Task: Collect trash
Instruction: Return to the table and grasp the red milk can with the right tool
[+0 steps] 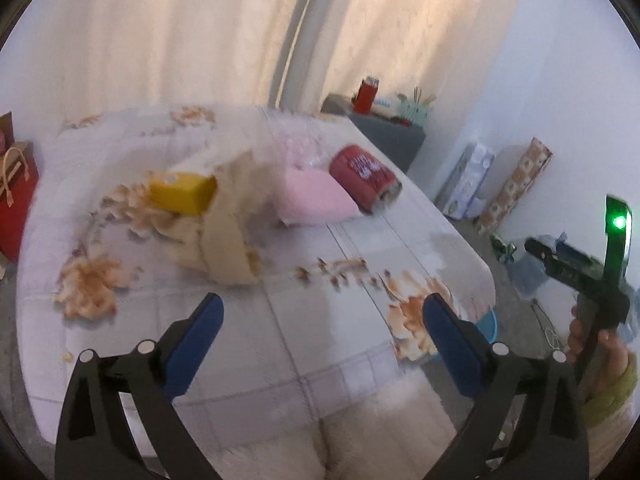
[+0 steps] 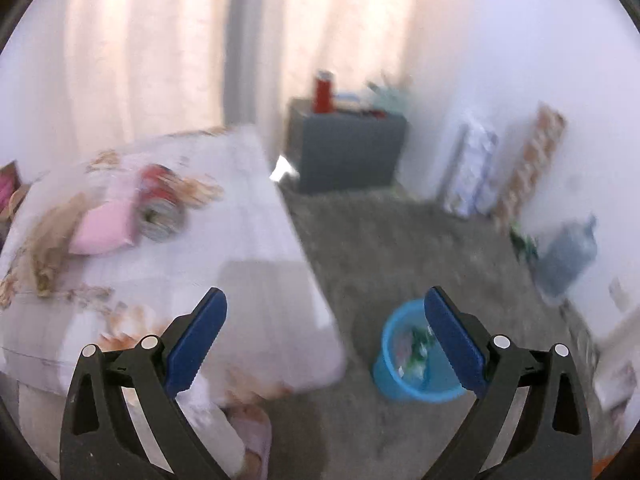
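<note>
Both claws gape empty: the left gripper [image 1: 322, 322] over the table's [image 1: 304, 344] near edge, the right gripper [image 2: 326, 330] off its corner above the blue bin [image 2: 404, 388]. The crumpled paper bag [image 1: 228, 232], yellow box [image 1: 182, 194], pink pouch [image 1: 316, 196] and red can [image 1: 366, 176] lie mid-table; the can could roll off the right edge if nudged.

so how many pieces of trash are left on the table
4: a yellow box, a crumpled beige paper bag beside it, a pink packet, and a red can at its far right. More may be hidden.
</note>
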The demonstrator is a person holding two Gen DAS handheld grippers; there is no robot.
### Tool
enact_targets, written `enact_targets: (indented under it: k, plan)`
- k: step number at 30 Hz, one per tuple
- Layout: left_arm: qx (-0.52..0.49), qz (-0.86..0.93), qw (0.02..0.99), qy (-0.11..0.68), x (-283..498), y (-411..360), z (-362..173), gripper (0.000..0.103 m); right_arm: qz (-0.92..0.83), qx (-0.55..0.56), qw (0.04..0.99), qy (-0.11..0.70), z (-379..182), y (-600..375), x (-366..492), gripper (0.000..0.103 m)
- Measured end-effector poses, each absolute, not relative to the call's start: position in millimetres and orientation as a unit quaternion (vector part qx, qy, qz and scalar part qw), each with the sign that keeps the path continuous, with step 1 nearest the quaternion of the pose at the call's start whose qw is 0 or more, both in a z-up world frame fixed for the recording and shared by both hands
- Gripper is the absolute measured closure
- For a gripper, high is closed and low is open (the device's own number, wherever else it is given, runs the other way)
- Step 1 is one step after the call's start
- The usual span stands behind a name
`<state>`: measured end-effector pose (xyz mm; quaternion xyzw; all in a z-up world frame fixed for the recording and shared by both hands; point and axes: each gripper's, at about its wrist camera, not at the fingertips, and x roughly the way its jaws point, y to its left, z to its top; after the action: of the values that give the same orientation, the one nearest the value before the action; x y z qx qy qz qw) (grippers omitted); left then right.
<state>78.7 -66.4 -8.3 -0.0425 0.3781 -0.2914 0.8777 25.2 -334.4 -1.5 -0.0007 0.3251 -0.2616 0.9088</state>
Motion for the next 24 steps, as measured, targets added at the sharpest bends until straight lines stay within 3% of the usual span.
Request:
enact_targets:
  k: [9, 16, 24]
  plan:
    - [-0.018, -0.300, 0.894, 0.332, 81, -41, -7, 0.005, -0.108, -0.006, 0.943, 0.313, 15, -301, 89, 0.008]
    - [-0.064, -0.321, 0.883, 0.336, 88, -27, -25, 0.005, -0.064, 0.057, 0.911, 0.404, 5, -319, 169, 0.008]
    - [-0.049, -0.325, 0.881, 0.341, 97, -25, -41, 0.005, -0.015, 0.086, 0.870, 0.485, -21, -298, 255, 0.008]
